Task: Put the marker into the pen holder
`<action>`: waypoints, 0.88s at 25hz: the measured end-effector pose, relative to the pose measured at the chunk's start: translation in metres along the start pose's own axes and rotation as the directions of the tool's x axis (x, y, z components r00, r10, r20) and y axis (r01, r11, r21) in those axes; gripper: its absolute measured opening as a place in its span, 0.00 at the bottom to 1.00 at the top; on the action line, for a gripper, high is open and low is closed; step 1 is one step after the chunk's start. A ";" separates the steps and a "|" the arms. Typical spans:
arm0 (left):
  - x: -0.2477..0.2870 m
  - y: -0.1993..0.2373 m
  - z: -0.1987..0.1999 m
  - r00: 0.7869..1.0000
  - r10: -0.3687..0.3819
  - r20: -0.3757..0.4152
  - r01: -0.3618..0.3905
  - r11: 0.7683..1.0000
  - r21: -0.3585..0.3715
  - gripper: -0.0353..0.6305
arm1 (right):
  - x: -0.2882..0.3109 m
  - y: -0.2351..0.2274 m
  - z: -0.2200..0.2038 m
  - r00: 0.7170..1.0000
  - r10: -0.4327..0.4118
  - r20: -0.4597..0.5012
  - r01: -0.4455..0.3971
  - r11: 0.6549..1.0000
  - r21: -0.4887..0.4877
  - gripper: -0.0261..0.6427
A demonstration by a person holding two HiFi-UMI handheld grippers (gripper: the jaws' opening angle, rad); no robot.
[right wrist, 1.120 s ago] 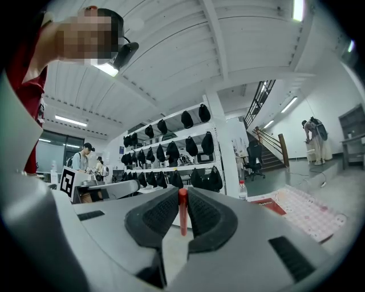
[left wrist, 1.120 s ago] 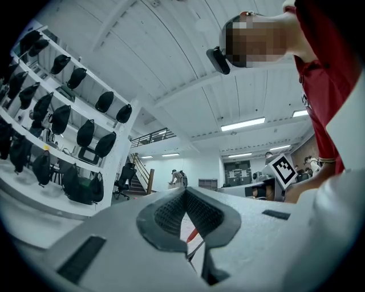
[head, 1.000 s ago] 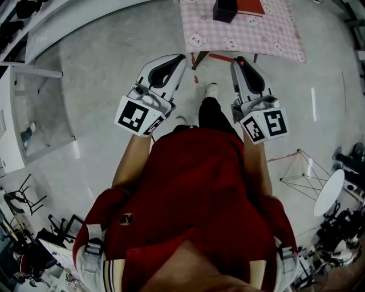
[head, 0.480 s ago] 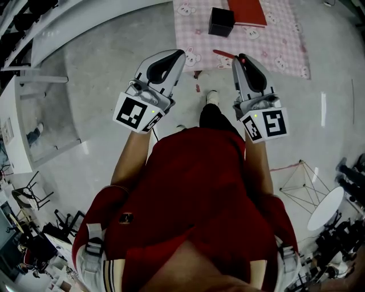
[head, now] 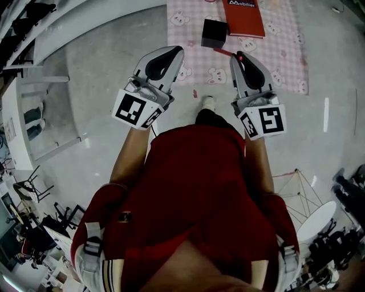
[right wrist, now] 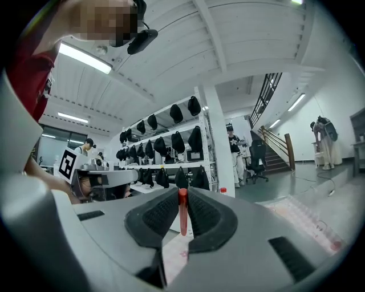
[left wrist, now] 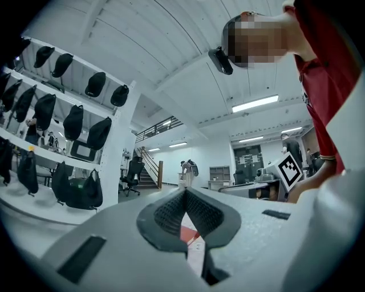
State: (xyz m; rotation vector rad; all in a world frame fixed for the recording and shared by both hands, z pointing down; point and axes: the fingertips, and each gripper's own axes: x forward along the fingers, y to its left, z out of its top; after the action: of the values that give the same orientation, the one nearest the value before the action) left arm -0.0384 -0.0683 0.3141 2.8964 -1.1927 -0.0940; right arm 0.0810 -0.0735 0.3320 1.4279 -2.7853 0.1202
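Observation:
A thin red marker (right wrist: 182, 219) stands upright between the pads of my right gripper (right wrist: 182, 197), which is shut on it. In the head view its red end (head: 240, 57) shows at the tip of the right gripper (head: 242, 61). The pen holder (head: 214, 33), a black open-topped cube, sits on a pink checked cloth (head: 274, 45) ahead of both grippers and up-left of the right one. My left gripper (head: 173, 54) is level with the right one, left of the pen holder. Its pads (left wrist: 197, 214) meet at the tip of the left gripper (left wrist: 183, 194) with nothing between them.
A red notebook (head: 245, 17) lies on the cloth just right of the pen holder. Grey floor (head: 102, 85) lies below, with the person's shoe (head: 209, 104) on it. White shelving (head: 34, 108) stands at the left; a round white table (head: 316, 219) and wire frame (head: 296, 185) lower right.
The cloth with the pen holder and notebook has slid down and closer in the head view, as the person steps toward it. Both grippers keep their pose, and the marker stays held.

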 end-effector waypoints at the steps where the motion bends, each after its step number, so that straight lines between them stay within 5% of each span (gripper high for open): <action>1: 0.006 0.003 -0.001 1.000 0.006 -0.004 -0.006 1.000 0.001 0.06 | 0.004 -0.005 -0.001 1.000 0.006 -0.003 -0.006 1.000 0.001 0.11; 12: 0.077 0.019 -0.017 0.997 0.060 -0.039 -0.060 0.998 0.001 0.06 | 0.038 -0.061 -0.015 0.995 0.086 -0.043 -0.086 0.996 -0.011 0.11; 22: 0.084 0.031 -0.025 0.995 0.095 -0.041 -0.095 0.995 -0.016 0.06 | 0.054 -0.068 -0.023 0.992 0.110 -0.062 -0.111 0.993 -0.023 0.11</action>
State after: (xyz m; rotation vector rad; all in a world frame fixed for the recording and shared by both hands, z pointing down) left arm 0.0002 -0.1499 0.3354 2.8068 -1.3131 -0.0446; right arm 0.1039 -0.1545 0.3617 1.2423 -2.8048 0.1245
